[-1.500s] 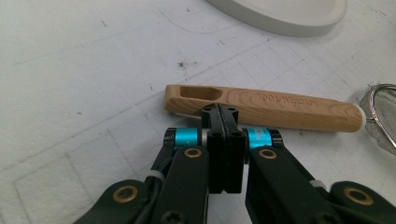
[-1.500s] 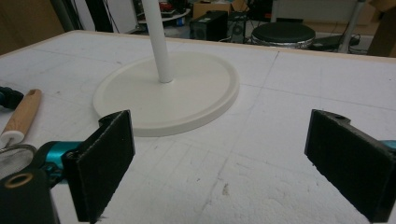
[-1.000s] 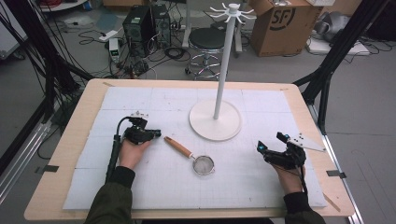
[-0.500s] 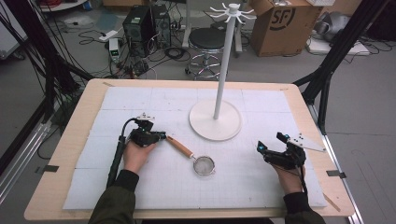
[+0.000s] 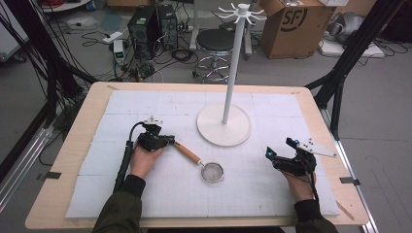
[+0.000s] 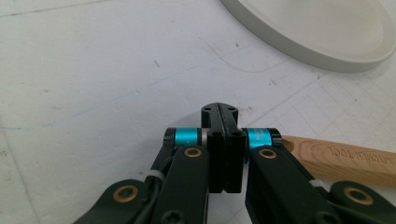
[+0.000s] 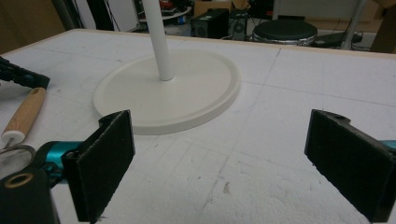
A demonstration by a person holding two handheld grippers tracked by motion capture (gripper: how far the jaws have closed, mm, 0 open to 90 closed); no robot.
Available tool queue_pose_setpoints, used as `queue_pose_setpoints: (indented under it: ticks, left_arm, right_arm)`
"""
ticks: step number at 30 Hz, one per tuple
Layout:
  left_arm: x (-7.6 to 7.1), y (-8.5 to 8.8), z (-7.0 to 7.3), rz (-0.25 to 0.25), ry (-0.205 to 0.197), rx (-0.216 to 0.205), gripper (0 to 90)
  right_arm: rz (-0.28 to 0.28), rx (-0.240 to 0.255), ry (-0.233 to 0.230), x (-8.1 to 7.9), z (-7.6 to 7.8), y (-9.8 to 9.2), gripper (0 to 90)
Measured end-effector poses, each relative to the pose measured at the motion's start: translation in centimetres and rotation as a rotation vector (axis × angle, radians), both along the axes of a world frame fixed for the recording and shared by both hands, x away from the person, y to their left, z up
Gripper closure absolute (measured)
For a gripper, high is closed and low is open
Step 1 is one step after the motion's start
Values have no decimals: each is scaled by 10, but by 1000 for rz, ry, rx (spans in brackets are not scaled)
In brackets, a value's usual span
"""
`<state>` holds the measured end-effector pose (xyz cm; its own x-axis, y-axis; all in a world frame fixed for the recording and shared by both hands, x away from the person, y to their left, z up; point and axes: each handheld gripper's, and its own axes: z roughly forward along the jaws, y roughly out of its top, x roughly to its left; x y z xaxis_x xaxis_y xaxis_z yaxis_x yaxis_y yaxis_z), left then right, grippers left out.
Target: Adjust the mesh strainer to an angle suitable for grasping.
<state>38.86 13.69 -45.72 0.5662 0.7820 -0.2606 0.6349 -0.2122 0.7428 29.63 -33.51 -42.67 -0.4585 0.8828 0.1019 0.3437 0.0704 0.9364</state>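
Strainer with a round wire-mesh bowl and a pale wooden handle lies flat just below the middle of the high view. The left gripper meets the handle's tip with jaws pressed together, empty (probably nudging, not grasping). Right gripper, at lower right, waits with jaws wide. The smooth white stand sits mid-desk.

A wooden table carries a white mat, strainer and stand.
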Motion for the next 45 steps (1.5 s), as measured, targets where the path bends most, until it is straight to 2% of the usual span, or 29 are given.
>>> queue_pose_setpoints:
  ticks: [5, 9, 15, 16, 21, 25, 27, 29, 30, 31, 32, 33, 35, 37, 39, 42, 44, 45]
  left_arm:
    - [-3, -4, 1, -27, 14, 5, 900]
    - [-10, -17, 3, -54, 26, 20, 900]
    - [-20, -32, 2, -73, 22, 23, 900]
    - [-21, -34, 3, -73, 19, 37, 900]
    - [-24, -38, 2, -83, 23, 20, 900]
    - [-29, -45, 3, -122, 27, 29, 900]
    - [-32, -48, 3, -117, 11, 51, 898]
    - [-31, -47, 3, -124, 10, 44, 897]
    - [-31, -46, 3, -128, 5, 43, 827]
    - [-31, -45, 3, -132, 11, 16, 827]
    - [-30, -44, 4, -114, 20, -10, 725]
    - [-30, -42, 5, -90, 19, 1, 611]
    - [-29, -39, 6, -44, 5, 25, 587]
    - [-28, -36, 6, -10, 6, 17, 536]
    - [-29, -34, 7, 2, -2, 18, 510]
    - [-31, -32, 11, 6, -21, 21, 420]
    - [-34, -29, 14, 24, -45, 13, 386]
    - [-36, -26, 15, 32, -66, -7, 377]
  right_arm:
    - [-2, 2, -3, 0, 0, -1, 76]
    - [0, 7, 0, 0, 1, -1, 76]
    - [4, 12, -2, -1, 1, -1, 76]
    - [5, 11, 2, -1, 1, -1, 76]
    - [12, 8, 5, -1, 1, 1, 76]
    - [12, 4, 3, 0, 0, 1, 76]
    - [12, 5, 2, -1, 1, 1, 76]
    - [12, 9, 7, -1, 1, 1, 76]
    - [14, 10, 5, -1, 1, 1, 76]
    - [14, 10, 5, -1, 1, 1, 76]
    - [16, 7, 2, -1, 1, 1, 76]
    - [17, 8, 0, -1, 1, 1, 76]
    - [19, 10, 5, -1, 1, 2, 76]
    - [24, 6, 2, -1, 1, 2, 76]
    - [27, 9, 3, -1, 1, 3, 76]
    - [45, 25, 12, -2, 1, 5, 76]
    - [57, 26, 16, -2, 2, 8, 76]
    - [63, 18, 13, -2, 1, 10, 76]
